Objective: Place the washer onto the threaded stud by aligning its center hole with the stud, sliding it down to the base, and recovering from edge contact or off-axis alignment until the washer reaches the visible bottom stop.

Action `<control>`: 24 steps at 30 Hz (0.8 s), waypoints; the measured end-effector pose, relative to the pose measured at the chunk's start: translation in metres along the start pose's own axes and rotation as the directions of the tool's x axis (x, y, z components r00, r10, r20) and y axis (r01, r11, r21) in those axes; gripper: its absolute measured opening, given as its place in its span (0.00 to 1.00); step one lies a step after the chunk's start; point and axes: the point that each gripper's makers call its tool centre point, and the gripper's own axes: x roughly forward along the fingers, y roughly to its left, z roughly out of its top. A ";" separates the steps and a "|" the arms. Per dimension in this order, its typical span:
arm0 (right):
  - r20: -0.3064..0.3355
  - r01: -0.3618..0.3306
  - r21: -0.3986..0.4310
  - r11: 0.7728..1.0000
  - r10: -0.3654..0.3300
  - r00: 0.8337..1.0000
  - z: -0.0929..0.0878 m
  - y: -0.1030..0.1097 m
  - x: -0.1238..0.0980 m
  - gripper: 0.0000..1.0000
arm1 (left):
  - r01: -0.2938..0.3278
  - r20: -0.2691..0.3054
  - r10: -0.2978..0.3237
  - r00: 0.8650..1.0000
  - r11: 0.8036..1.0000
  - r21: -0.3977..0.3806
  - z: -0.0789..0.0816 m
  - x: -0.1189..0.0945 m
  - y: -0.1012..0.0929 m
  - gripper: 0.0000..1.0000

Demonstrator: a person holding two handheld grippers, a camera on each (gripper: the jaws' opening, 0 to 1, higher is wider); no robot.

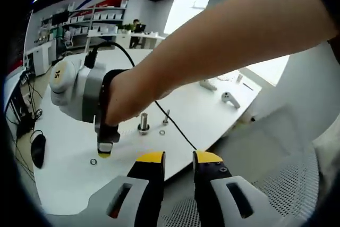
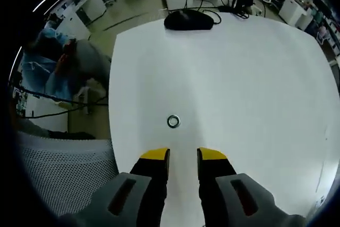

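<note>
In the right gripper view, the right hand-held gripper (image 2: 183,155) hangs over the white counter (image 2: 255,78), jaws apart and empty; the washer (image 2: 173,121) lies flat just beyond them. In the left gripper view, the left hand-held gripper (image 1: 178,157) has its jaws apart at the counter's edge; farther off, the threaded stud (image 1: 143,122) stands upright.

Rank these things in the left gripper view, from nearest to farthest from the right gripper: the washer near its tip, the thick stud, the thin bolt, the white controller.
1. Washer, on the table just beside the right gripper.
2. Thick stud, upright, past the hand.
3. Thin bolt, just beyond the stud.
4. White controller, far across the table.
</note>
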 end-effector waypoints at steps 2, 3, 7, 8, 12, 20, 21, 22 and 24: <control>0.000 -0.001 -0.004 1.000 0.001 1.000 0.001 -0.001 0.001 0.23 | 0.000 0.007 0.000 1.000 1.000 -0.004 0.001 -0.001 0.000 0.18; 0.000 -0.001 -0.006 1.000 0.001 1.000 0.001 -0.001 0.002 0.23 | -0.001 0.010 0.001 1.000 1.000 -0.007 0.001 -0.001 0.000 0.18; -0.019 -0.005 -0.026 1.000 0.005 1.000 -0.002 -0.001 0.008 0.23 | 0.000 0.015 0.000 1.000 1.000 -0.010 0.002 -0.001 0.001 0.18; -0.014 -0.010 -0.040 0.999 0.010 1.000 0.000 0.001 0.010 0.23 | 0.000 0.014 0.000 1.000 1.000 -0.011 0.002 -0.001 0.001 0.18; 0.024 -0.019 -0.048 0.999 0.020 1.000 0.015 0.005 0.013 0.23 | -0.001 0.017 0.001 1.000 1.000 -0.010 0.003 -0.001 0.001 0.18; -0.032 -0.044 -0.156 0.987 0.039 0.999 0.021 0.020 0.032 0.22 | -0.004 0.014 0.005 1.000 1.000 -0.015 0.002 -0.001 0.001 0.18; -0.038 -0.041 -0.162 0.986 0.036 0.999 0.020 0.021 0.033 0.22 | -0.005 0.015 0.005 1.000 1.000 -0.016 0.002 -0.001 0.002 0.18; -0.043 -0.040 -0.167 0.985 0.033 0.999 0.020 0.021 0.034 0.22 | -0.006 0.016 0.006 1.000 1.000 -0.017 0.002 -0.001 0.002 0.18; -0.057 -0.045 -0.176 0.983 0.035 0.998 0.019 0.021 0.036 0.22 | -0.006 0.019 0.006 1.000 1.000 -0.016 0.003 -0.001 0.002 0.18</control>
